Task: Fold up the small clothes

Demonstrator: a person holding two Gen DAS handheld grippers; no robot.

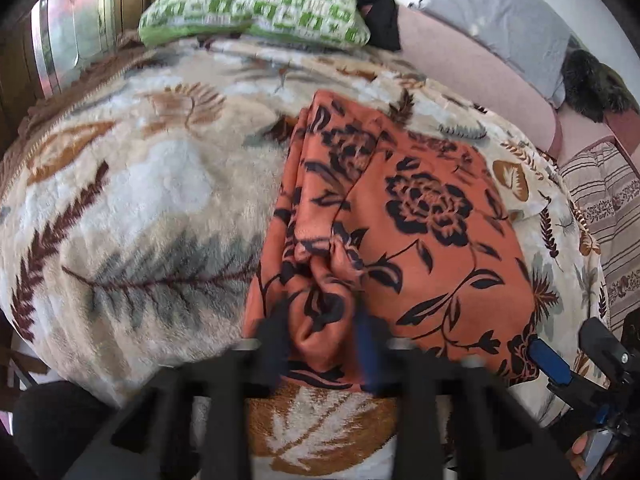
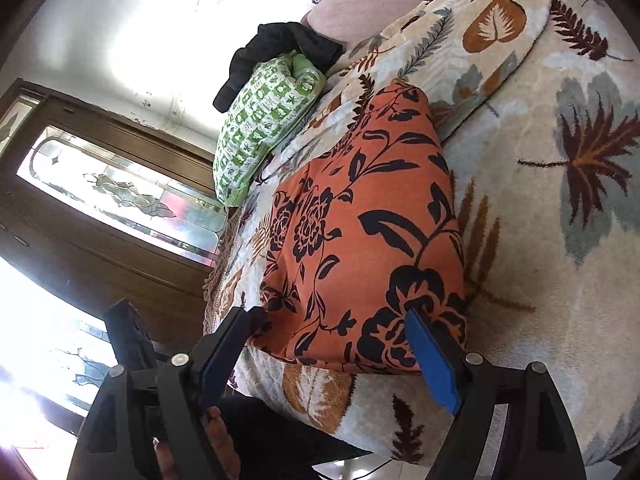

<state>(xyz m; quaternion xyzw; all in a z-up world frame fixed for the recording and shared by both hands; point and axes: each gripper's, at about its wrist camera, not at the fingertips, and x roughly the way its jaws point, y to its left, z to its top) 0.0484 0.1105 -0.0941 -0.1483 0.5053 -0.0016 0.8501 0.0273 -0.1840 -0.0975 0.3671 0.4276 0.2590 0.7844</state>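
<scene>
Your left gripper (image 1: 324, 332) is pinched on a bunched fold at the near edge of the orange floral garment (image 1: 420, 220), the cloth gathered into a ridge between its fingers. Your right gripper (image 2: 332, 344) stands wide, its blue pads (image 2: 432, 360) straddling the near right corner of the same cloth without gripping it.

The garment lies on the leaf-patterned fleece blanket (image 1: 140, 200) covering the bed, already doubled over along its left side, with its far end pointing toward the green-and-white pillow (image 1: 256, 8) and the black clothing (image 1: 380, 4) beyond it.

Expect this fabric to be thin, light and limp: it will drape and slump rather than hold a crease, and the plush blanket will likely drag at it, so lift it instead of sliding it. A single-layer pinch may slip out or leave lower layers behind, so take hold through the whole thickness, right at a corner or hem. Closing your right gripper on that near right corner would give you two matched holds along the near edge, which looks like the best way to carry it over toward the far end evenly.
</scene>
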